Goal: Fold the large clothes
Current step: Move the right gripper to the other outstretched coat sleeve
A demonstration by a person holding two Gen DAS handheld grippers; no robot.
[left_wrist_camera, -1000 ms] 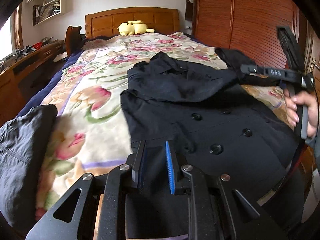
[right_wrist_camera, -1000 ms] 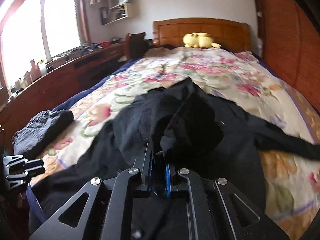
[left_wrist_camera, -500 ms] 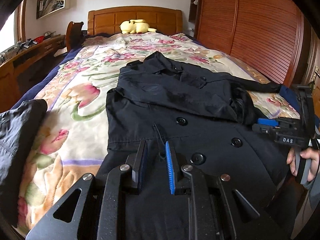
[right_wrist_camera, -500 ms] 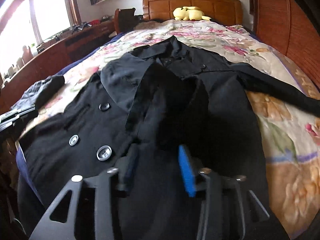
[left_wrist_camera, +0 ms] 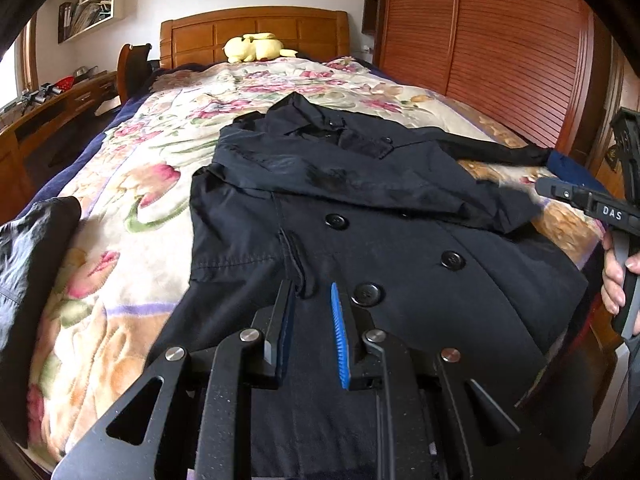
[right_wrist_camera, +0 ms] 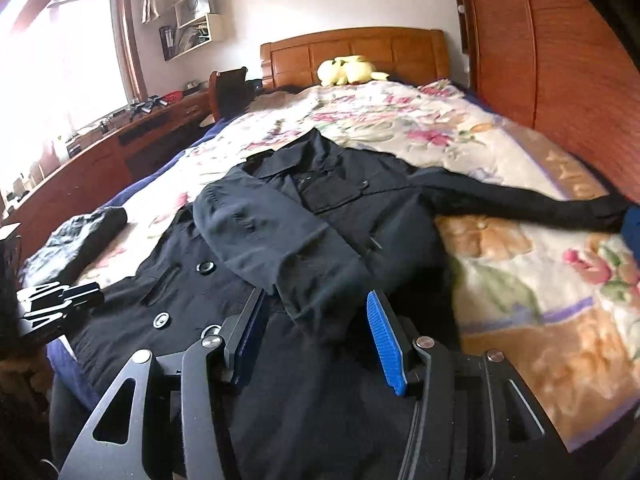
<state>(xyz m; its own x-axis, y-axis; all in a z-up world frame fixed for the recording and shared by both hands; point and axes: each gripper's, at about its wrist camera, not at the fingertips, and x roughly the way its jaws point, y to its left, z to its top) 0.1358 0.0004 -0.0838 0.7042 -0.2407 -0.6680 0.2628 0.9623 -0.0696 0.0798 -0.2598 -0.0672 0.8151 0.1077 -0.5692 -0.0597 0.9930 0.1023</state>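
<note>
I am seeing a black coat (left_wrist_camera: 372, 216) lying face up on the bed (left_wrist_camera: 120, 208), collar toward the headboard (left_wrist_camera: 252, 32). One sleeve (right_wrist_camera: 280, 248) is lying folded across the chest; the other sleeve (right_wrist_camera: 532, 204) is stretching out over the floral blanket toward the wardrobe (right_wrist_camera: 560, 60).

My left hand-held gripper (left_wrist_camera: 312, 300) is hovering over the coat's front near the buttons, jaws narrow, nothing pressed between the pads.

My right hand-held gripper (right_wrist_camera: 316, 316) is opening its jaws; the folded sleeve's cuff is lying between the pads, which are standing clear of it.

A dark bundle of fabric (left_wrist_camera: 28, 280) is sitting at the bed's left edge. A yellow plush toy (right_wrist_camera: 346, 70) is resting by the headboard.
</note>
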